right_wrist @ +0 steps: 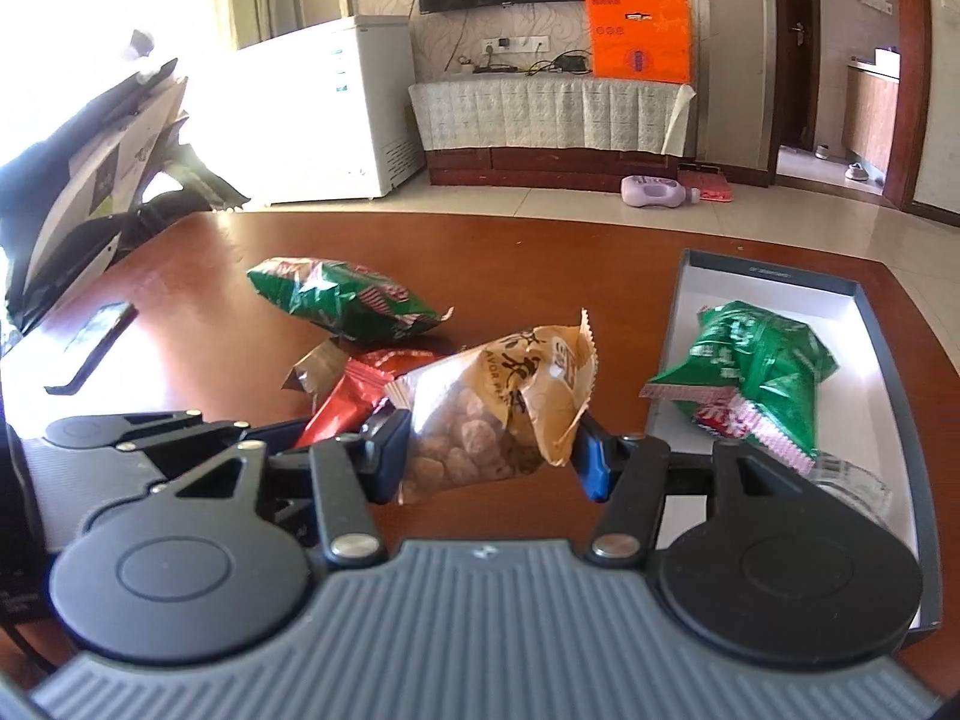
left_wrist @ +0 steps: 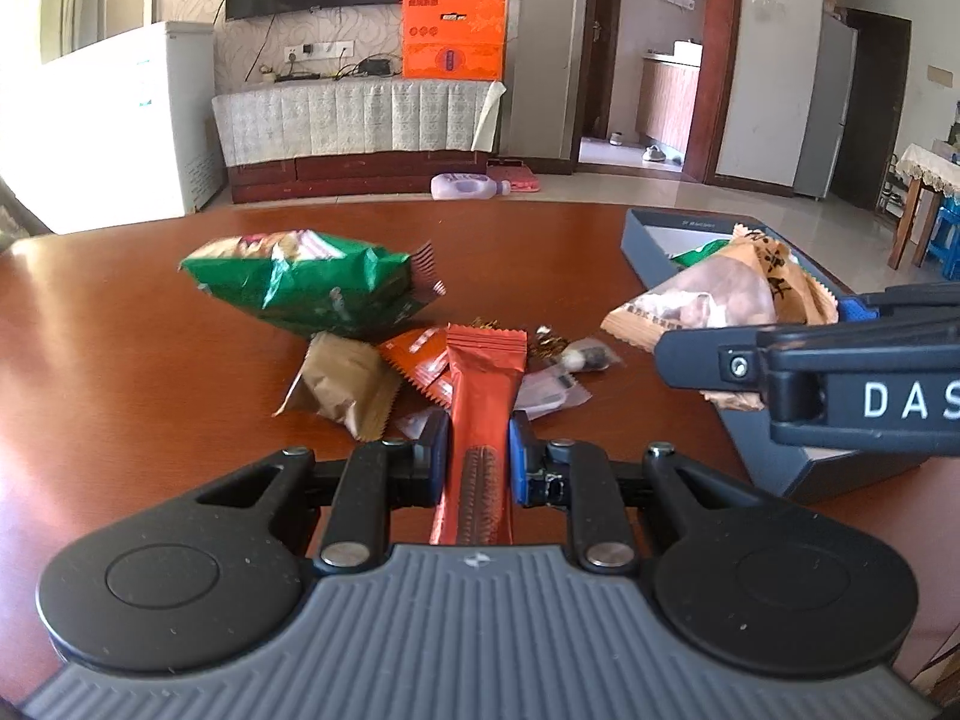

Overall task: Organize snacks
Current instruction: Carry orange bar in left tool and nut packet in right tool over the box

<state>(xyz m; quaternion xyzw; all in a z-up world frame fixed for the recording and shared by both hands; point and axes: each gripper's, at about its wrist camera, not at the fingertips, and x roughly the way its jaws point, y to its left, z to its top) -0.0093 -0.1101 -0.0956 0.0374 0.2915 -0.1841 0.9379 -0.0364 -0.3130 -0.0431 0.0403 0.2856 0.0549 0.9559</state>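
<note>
My left gripper (left_wrist: pixel 479 456) is shut on a long red snack stick (left_wrist: pixel 483 414), lifted over the pile of snacks. Behind it lie a green bag (left_wrist: pixel 312 285), a brown packet (left_wrist: pixel 345 384) and an orange-red wrapper (left_wrist: pixel 420 369). My right gripper (right_wrist: pixel 489 450) is shut on a tan bag of nuts (right_wrist: pixel 498 408), held above the table just left of the blue-grey box (right_wrist: pixel 864 312). A green bag (right_wrist: pixel 762 372) lies inside that box. In the left wrist view the right gripper (left_wrist: pixel 708 354) shows at the right, with the tan bag (left_wrist: pixel 714 300) over the box's edge (left_wrist: pixel 648 240).
The round brown table (left_wrist: pixel 120 360) carries the pile at its middle. Another green bag (right_wrist: pixel 348 300) lies on the table in the right wrist view. A dark phone (right_wrist: pixel 96 339) and an open bag (right_wrist: pixel 108 168) sit at the far left. A purple bottle (right_wrist: pixel 657 189) lies on the floor.
</note>
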